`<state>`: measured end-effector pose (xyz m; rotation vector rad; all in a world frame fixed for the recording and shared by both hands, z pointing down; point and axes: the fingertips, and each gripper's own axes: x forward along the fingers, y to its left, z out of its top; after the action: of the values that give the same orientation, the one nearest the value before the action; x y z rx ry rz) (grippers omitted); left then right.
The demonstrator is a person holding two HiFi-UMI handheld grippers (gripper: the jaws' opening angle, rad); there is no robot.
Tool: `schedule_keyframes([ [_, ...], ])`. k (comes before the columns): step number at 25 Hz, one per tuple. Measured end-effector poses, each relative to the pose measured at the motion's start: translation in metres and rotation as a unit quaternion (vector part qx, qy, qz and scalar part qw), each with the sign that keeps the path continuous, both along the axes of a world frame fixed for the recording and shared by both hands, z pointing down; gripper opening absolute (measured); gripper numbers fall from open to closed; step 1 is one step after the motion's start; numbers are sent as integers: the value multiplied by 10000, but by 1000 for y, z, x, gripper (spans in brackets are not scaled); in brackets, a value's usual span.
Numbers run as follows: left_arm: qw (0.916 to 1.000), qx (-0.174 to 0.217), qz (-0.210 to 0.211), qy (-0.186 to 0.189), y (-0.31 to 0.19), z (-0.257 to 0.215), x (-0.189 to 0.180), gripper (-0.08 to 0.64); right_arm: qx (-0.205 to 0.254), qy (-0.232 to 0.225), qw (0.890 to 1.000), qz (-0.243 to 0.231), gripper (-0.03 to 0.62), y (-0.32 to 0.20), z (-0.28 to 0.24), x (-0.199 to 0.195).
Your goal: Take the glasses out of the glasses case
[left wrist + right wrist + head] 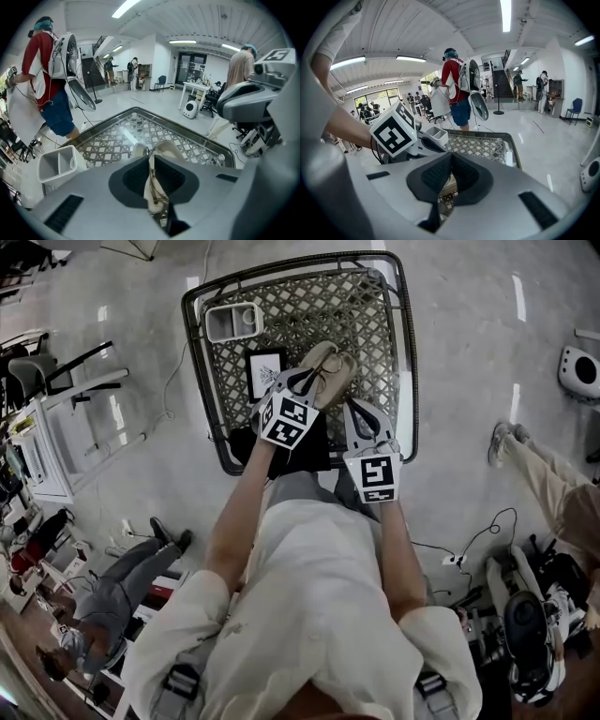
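White divided tray on lattice table

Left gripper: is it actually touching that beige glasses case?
Touching. The left gripper view shows the left gripper with its jaws closed on the glasses case, pinching its edge between them.

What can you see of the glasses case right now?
The glasses case is a beige, soft-looking pouch with rounded ends. It is pinched edge-on between the tongs of the left gripper and held up over the lattice table, not resting on it. The left gripper view shows a thin metal-looking strip running along its upper edge. No glasses show, and I cannot tell whether its mouth is open.
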<state>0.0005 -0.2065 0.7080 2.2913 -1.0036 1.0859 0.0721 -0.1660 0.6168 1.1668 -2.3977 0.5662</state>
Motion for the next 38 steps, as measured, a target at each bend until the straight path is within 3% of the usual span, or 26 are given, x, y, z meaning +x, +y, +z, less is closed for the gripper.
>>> schedule_keyframes([
  [15,9974,-584,75,-412,-2,52,3,86,-114,52,9999,34,6,3,12,7],
  [20,9952,-656,128,-717,-2,62,1,97,-111,73,9999,72,6,5,10,10],
  [30,9896,-956,95,-1071,-2,85,-6,49,-160,103,9996,195,6,7,15,16],
  [38,9901,-1108,122,-851,3,84,0,31,-146,123,9994,305,6,9,15,17],
])
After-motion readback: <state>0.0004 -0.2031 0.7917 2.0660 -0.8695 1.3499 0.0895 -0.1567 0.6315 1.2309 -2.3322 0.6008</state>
